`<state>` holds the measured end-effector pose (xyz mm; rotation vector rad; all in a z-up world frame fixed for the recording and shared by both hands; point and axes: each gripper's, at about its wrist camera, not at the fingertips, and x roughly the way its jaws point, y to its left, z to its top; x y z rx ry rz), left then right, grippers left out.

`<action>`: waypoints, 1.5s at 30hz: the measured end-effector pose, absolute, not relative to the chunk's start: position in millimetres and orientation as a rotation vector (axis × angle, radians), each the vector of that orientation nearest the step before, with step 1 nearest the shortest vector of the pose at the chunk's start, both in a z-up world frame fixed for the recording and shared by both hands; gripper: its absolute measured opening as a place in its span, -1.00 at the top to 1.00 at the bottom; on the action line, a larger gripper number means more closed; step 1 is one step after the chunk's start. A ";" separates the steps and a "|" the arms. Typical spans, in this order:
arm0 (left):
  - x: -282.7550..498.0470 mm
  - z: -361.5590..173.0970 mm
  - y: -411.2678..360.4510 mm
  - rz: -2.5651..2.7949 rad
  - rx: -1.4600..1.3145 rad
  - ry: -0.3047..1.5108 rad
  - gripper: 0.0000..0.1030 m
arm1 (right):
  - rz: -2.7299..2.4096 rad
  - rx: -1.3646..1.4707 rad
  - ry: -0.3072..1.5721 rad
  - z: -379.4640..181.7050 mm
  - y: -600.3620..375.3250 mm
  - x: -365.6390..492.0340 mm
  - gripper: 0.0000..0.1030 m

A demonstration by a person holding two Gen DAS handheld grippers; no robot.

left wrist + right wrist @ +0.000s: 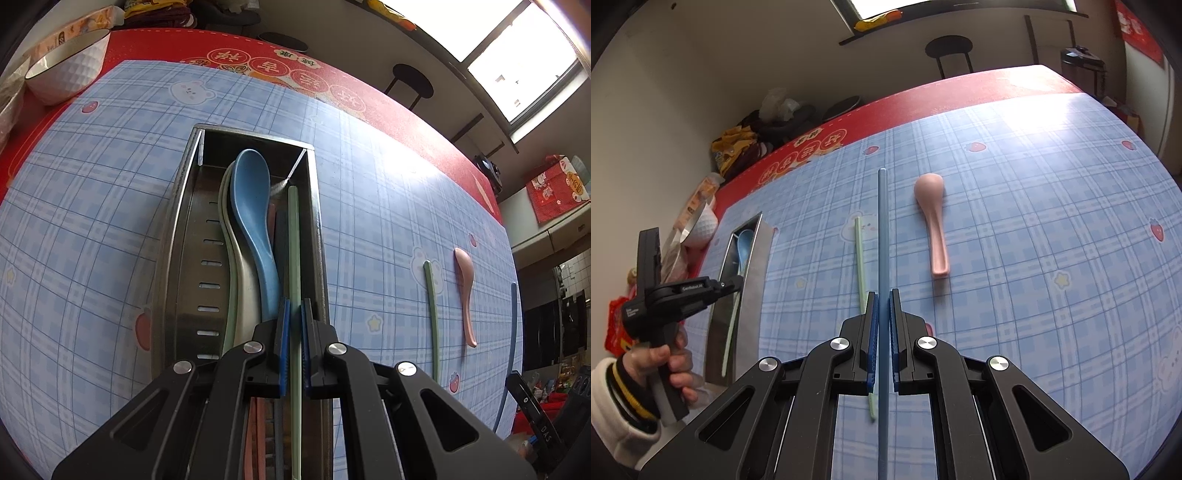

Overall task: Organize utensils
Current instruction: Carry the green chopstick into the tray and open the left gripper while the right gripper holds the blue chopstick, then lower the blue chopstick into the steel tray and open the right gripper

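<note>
Presently: chopsticks going into holder, two items left on cloth.

Left gripper (294,314) clamped on green chopstick (294,258), lowered into steel holder (173,236) beside blue spoon (251,206); release due next. Right gripper (883,306) clamped on blue chopstick (882,229), clear of holder. Farther out: second green chopstick (860,254), pink spoon (934,225) awaiting pickup.

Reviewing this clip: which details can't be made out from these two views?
- Left wrist: the near end of the metal tray and the pink and dark sticks in it are covered by the left gripper.
- Left wrist: the blue chopstick is cut off at the right edge.
- Right wrist: the tray's contents are mostly hidden by its wall.
- Right wrist: the right gripper covers the loose green chopstick midway.
</note>
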<state>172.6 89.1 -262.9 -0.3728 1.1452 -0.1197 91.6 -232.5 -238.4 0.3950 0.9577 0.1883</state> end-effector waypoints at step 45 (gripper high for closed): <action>123.5 -212.2 130.2 -0.109 -0.244 1.010 -0.70 | 0.342 0.415 1.003 -238.2 -153.9 130.1 0.89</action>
